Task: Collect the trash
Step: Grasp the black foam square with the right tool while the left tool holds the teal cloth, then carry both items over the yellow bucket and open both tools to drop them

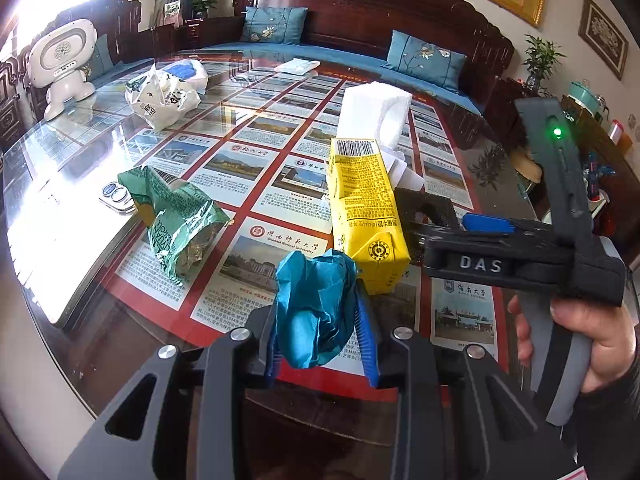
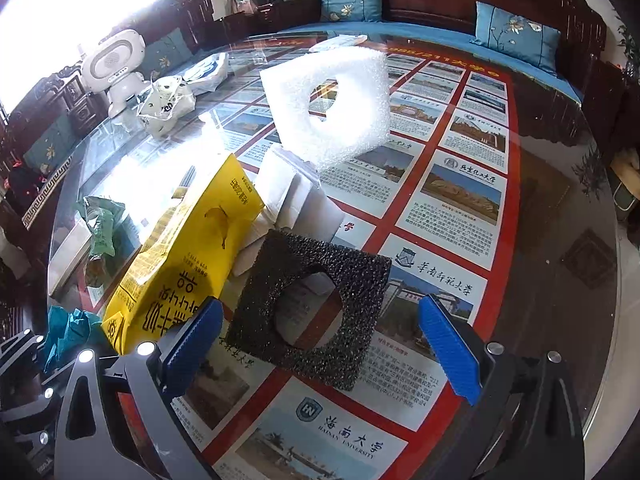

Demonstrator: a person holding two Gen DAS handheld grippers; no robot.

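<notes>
Left gripper pinching crumpled teal paper between its blue pads. Yellow carton lies just past its fingertips, green wrapper off to their left. Right gripper jaws spread wide, black foam square on the glass table between and just ahead of the pads, not touching. White foam block further out.

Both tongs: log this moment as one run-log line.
left tongs: shut on teal paper wad | right tongs: open over black foam square | yellow carton: on table
</notes>
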